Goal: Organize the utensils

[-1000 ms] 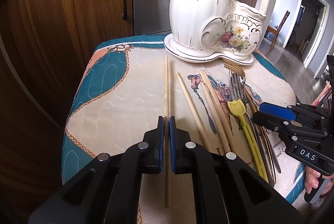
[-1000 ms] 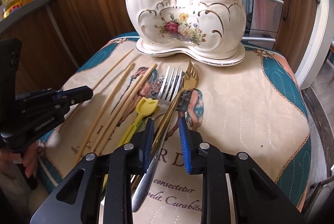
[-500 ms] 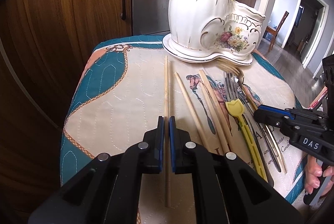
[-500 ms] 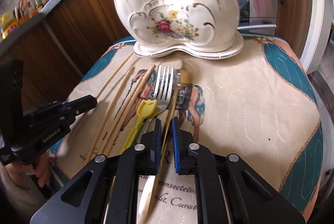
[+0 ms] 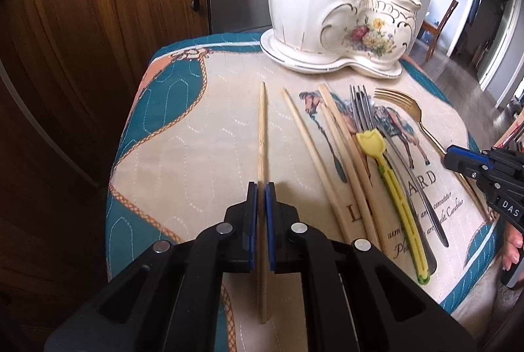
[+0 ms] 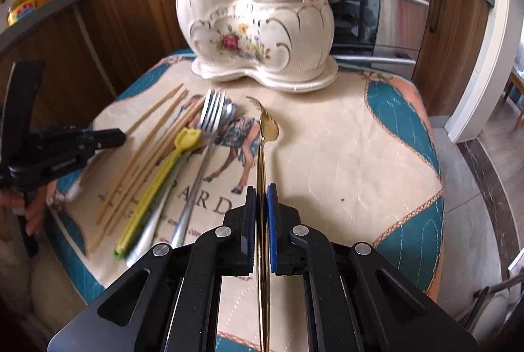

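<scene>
My left gripper [image 5: 261, 188] is shut on a wooden chopstick [image 5: 262, 135] that points toward the white floral utensil holder [image 5: 330, 1]. My right gripper [image 6: 261, 191] is shut on a gold fork [image 6: 265, 129], lifted off the pile and turned on edge; the fork also shows in the left wrist view [image 5: 402, 103]. The right gripper shows at the right edge of the left wrist view [image 5: 458, 155]. Several chopsticks [image 5: 340, 142], silver forks [image 5: 363, 112] and a yellow plastic utensil [image 5: 389, 168] lie on the quilted cloth [image 5: 203, 135]. The holder [image 6: 258, 34] holds a chopstick and a yellow utensil.
The cloth covers a small table; its edges fall away at left and front. Wooden cabinets [image 5: 98, 24] and a steel appliance [image 6: 376, 4] stand close behind. A doorway and a chair [image 5: 442, 24] are at the far right.
My right gripper has closed on the gold fork and pulled it right, away from the other utensils. My left gripper stays shut on its chopstick and has risen a little.
</scene>
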Motion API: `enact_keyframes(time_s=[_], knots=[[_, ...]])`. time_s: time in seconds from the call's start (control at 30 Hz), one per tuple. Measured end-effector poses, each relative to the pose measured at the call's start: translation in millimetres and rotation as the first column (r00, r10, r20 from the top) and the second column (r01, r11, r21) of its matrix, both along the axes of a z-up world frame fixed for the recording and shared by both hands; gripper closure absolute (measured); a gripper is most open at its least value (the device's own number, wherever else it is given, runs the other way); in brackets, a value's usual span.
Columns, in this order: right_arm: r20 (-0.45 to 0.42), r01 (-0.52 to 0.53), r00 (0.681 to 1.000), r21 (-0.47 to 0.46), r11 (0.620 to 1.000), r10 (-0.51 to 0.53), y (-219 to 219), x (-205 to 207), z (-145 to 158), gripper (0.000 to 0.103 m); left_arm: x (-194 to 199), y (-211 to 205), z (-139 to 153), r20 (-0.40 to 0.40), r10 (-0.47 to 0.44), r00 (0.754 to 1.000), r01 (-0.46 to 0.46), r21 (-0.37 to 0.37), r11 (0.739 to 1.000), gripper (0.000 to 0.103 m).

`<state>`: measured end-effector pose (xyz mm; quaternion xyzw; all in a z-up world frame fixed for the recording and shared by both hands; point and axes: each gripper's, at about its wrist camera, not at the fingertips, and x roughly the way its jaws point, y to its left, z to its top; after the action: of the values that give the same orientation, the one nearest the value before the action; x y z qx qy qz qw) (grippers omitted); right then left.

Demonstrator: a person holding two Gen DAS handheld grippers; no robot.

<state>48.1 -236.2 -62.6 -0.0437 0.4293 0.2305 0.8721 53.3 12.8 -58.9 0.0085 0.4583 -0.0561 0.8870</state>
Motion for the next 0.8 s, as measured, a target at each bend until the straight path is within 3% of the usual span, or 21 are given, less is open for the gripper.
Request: enact_keyframes(time_s=[0.17,0.23,0.43,0.53,0.6,0.8], knots=[[-0.065,-0.032,0.997,-0.015,0.999,0.031,-1.7,1.7,-0.9,0.093,6.8,-13.4,4.2,-0.111,-0.065,0.992,0.073,0.072,0.995,0.082],[-0.092,-0.056,0.994,-0.022,0.998,0.053,-0.6,2.6,-0.3,0.090,10.6,-16.3,4.2,-0.136,-0.083,0.987,0.096,0.095,0.991,0.080],[-0.200,-0.092,0.976,-0.005,0.996,0.089,1.5,15.9,0.9,0.087,22.5,-8.7,5.3,-0.187,-0.110,0.976,0.122,0.056,0.991,0.079],[-0.195,-0.088,0.978,-0.034,0.996,0.080,5.6,18.7,0.3,0.094,28.6,-5.1,5.7,-0.199,-0.114,0.973,0.127,0.050,0.991,0.085],[-0.187,-0.092,0.979,-0.058,0.994,0.080,9.8,17.2,0.3,0.095,31.5,-2.0,5.5,-0.193,-0.104,0.976,0.119,0.070,0.990,0.097],[-0.159,-0.072,0.985,-0.019,0.997,0.068,3.8,7.4,3.7,0.095,29.1,11.6,7.8,-0.166,-0.098,0.981,0.102,0.019,0.995,0.098]])
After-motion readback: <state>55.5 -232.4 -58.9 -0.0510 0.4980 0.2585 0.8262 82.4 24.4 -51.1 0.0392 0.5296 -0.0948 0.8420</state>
